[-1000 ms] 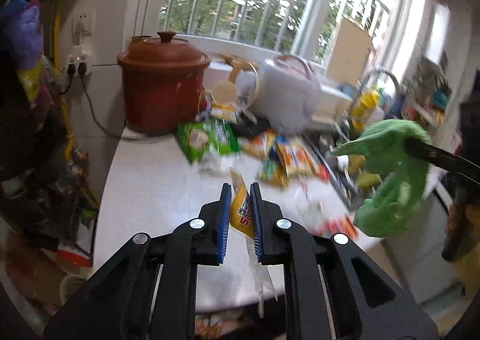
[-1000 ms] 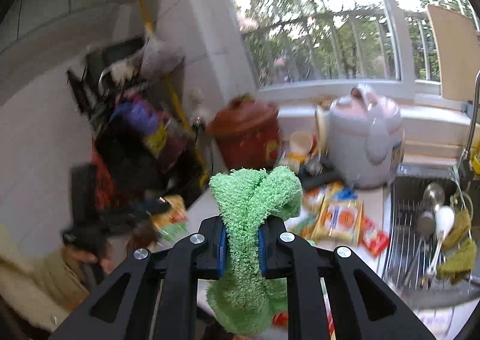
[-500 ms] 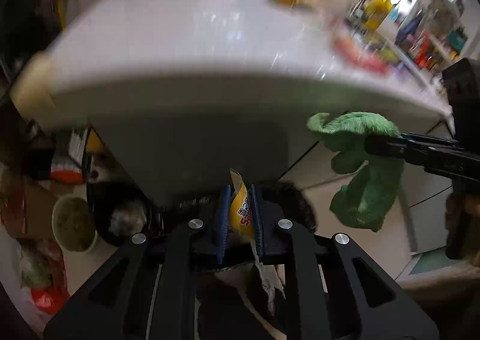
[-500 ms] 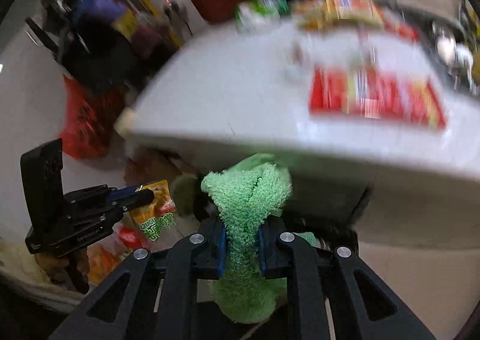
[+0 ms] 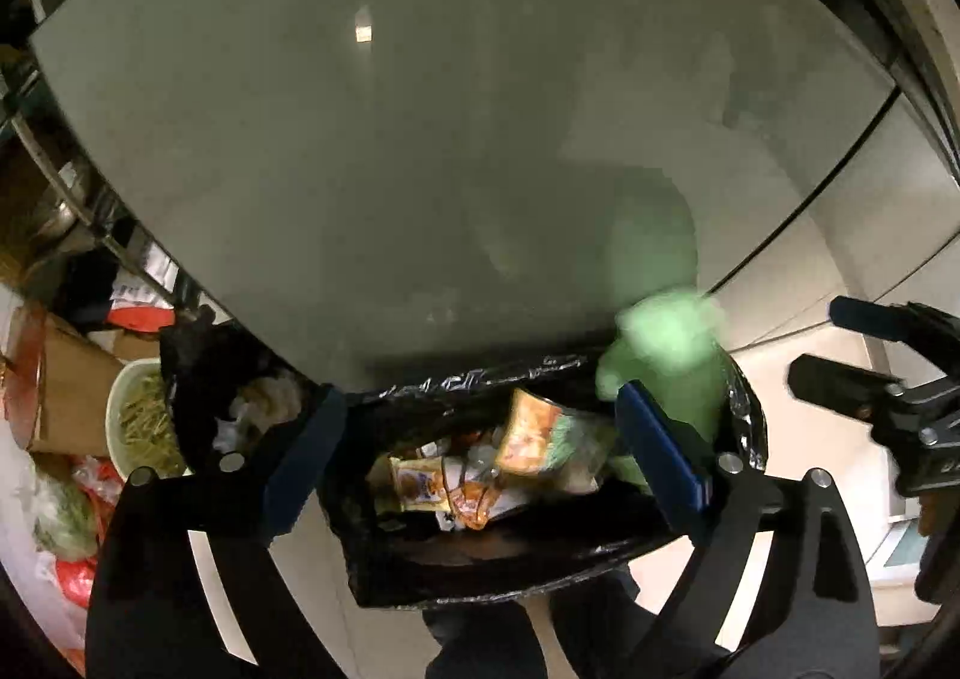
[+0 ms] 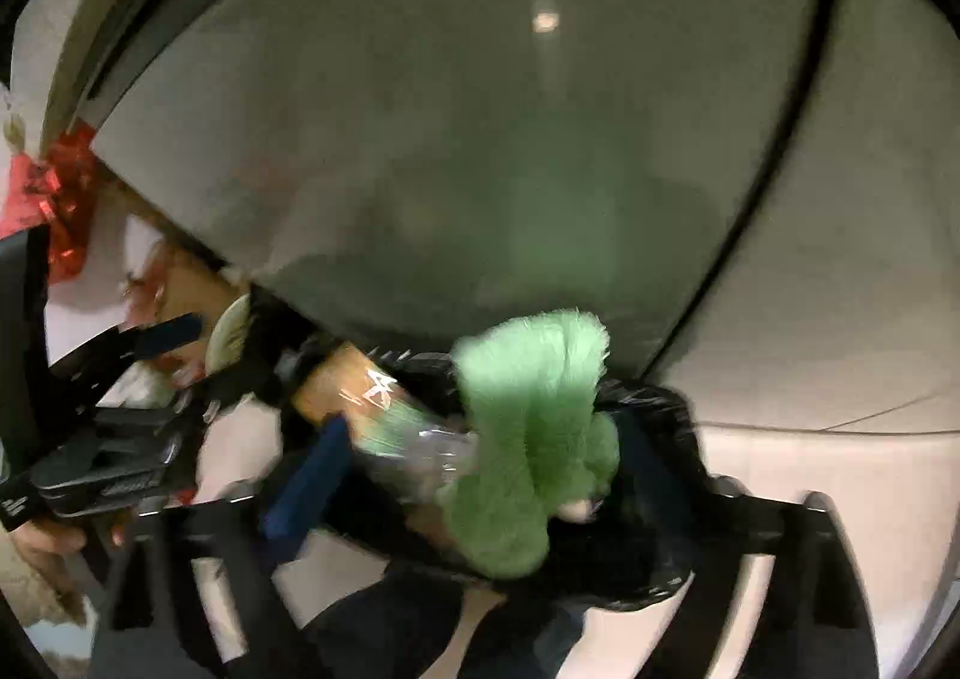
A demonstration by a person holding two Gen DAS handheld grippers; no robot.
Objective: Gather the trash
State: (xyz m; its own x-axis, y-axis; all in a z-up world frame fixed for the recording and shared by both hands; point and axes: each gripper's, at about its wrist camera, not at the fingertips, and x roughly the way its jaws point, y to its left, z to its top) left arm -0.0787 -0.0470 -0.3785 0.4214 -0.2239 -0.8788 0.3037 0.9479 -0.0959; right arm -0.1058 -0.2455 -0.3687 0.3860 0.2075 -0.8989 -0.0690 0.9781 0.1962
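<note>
Two items are going into the black plastic-lined trash bin (image 5: 540, 565) below me, which stands on the floor against the grey cabinet front (image 5: 450, 139) under the counter.

Left of the bin: a brown cardboard box (image 5: 60, 379), then a pale round bowl (image 5: 129, 427) holding yellowish shreds, which I cannot identify. Neither is my target.

My left gripper (image 5: 480, 451) has just been opening; its jaws stand wide and nothing is between the pads. The orange-and-green foil snack wrapper (image 5: 534, 433) lies inside the bin on top of other crumpled wrappers (image 5: 444, 487). Judgement: the wrappers are light, thin and slick, so they crush easily and need a pinch at a flat edge.

My right gripper (image 6: 480, 475) has likewise just been opening. The fluffy green microfibre cloth (image 6: 528, 439) hangs between its spread jaws over the bin mouth, blurred, apparently no longer pinched. Judgement: the cloth is soft, limp and light. It drapes and may snag on the liner's rim at the bin's right edge; a bunched fold is the best hold.

The bin looks partly filled, but its depth cannot be read.
</note>
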